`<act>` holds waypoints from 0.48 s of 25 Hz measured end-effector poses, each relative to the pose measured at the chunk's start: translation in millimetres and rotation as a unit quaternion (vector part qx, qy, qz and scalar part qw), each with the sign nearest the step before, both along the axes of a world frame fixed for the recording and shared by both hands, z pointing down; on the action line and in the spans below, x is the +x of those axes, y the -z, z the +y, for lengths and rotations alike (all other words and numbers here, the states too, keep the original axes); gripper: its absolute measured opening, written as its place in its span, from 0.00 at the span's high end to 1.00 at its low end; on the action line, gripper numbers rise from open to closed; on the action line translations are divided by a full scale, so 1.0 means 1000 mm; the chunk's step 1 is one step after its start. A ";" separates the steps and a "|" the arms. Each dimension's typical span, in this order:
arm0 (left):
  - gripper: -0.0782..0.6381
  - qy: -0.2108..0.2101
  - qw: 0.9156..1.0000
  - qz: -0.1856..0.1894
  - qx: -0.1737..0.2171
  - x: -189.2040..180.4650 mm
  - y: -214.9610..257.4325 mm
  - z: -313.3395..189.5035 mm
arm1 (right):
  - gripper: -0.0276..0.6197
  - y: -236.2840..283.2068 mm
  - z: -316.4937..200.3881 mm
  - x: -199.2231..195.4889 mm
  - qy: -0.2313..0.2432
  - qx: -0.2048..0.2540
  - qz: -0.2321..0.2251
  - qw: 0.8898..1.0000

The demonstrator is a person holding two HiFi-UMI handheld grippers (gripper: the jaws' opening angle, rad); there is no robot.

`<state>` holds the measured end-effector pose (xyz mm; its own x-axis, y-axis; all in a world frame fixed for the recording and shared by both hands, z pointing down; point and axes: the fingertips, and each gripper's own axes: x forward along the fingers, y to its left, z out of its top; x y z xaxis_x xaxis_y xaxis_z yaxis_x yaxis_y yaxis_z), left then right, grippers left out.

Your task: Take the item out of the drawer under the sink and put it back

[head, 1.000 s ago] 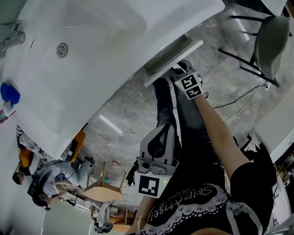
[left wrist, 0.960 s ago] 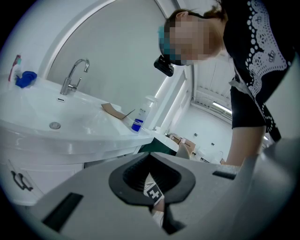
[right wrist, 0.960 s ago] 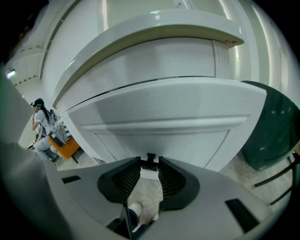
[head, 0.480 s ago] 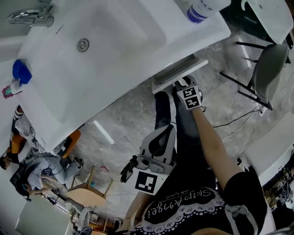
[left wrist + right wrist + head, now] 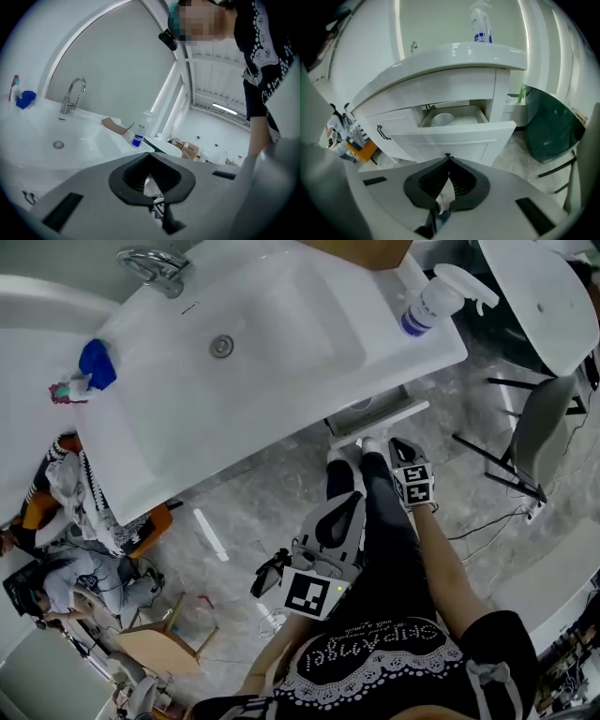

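As we pull back from the open drawer (image 5: 454, 130), our right gripper (image 5: 448, 157) has just closed empty; the white bowl (image 5: 442, 120) lies inside, and our left gripper (image 5: 149, 157) is closed too.

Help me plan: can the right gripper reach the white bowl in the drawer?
Probably yes: the drawer stands open, the bowl sits uncovered, nothing blocks the right gripper; its jaws have just closed empty and must reopen.

In the right gripper view the drawer (image 5: 454, 136) front hides most of the bowl (image 5: 442, 120). In the head view the sink (image 5: 281, 352) covers nearly the whole drawer.
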<state>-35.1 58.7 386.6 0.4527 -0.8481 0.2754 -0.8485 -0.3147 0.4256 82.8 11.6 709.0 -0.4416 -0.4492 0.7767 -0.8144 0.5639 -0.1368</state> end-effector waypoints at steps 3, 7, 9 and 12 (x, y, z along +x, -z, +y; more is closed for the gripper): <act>0.88 -0.007 1.000 -0.017 0.013 -0.002 0.003 -0.001 | 0.93 0.030 0.001 0.006 -0.009 0.016 -0.021 1.000; 0.88 -0.014 0.998 -0.046 0.031 -0.005 0.014 -0.002 | 0.93 0.080 0.001 0.008 -0.028 0.044 -0.056 0.997; 0.88 -0.020 0.997 -0.063 0.040 -0.005 0.020 -0.004 | 0.93 0.106 -0.006 0.002 -0.031 0.063 -0.079 0.994; 0.88 -0.038 0.995 -0.080 0.036 0.000 0.024 -0.007 | 0.93 0.144 -0.017 -0.011 -0.019 0.089 -0.103 0.991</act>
<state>-35.1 52.1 362.7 0.4716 -0.8333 0.2885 -0.8761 -0.4056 0.2606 71.8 -5.1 565.1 -0.5622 -0.5906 0.5789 -0.8007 0.5638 -0.2024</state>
